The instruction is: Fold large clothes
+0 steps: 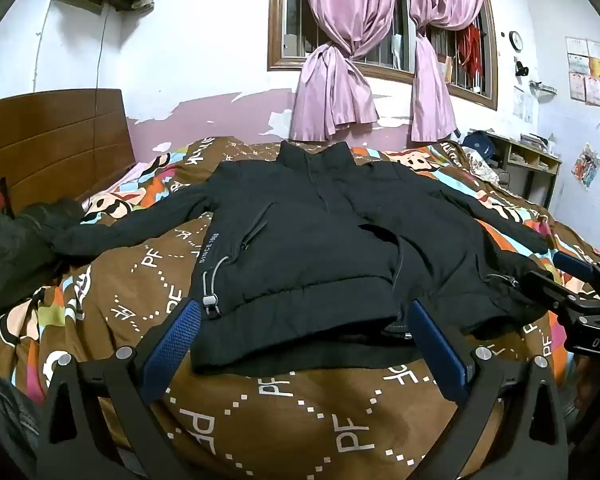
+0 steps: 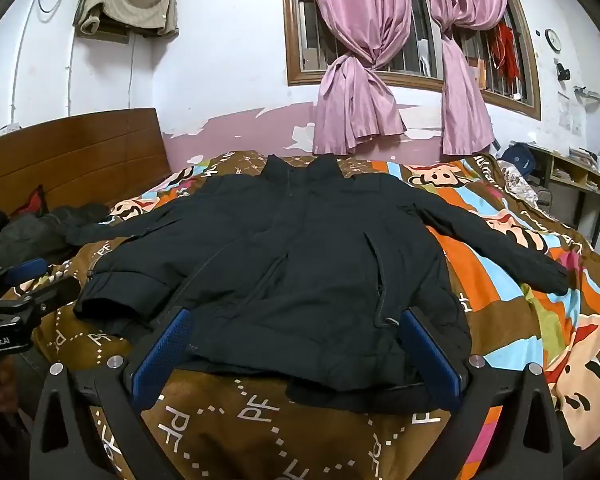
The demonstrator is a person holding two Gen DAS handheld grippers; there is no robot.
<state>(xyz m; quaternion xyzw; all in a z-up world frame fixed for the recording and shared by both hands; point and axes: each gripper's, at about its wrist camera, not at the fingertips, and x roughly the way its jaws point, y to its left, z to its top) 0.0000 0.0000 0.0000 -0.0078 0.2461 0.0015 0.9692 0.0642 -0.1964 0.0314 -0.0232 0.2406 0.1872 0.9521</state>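
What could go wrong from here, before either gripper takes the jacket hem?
1. The jacket is puffy and its front lies open with the flaps overlapping, so the left gripper may pinch only the top layer.
2. The hem drawcord toggle could snag a finger.
3. The left sleeve ends against a dark clothes pile and might drag it.

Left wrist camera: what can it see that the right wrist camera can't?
Only the left wrist view shows the paper sheets pinned on the far right wall, the posters below them, and the white SINCE lettering on the jacket's side. Only the right wrist view shows the whole cuff end of the sleeve on the orange stripes. Both show the black jacket spread flat on the cartoon bedspread, pink curtains, and an open hand-held gripper near the hem.
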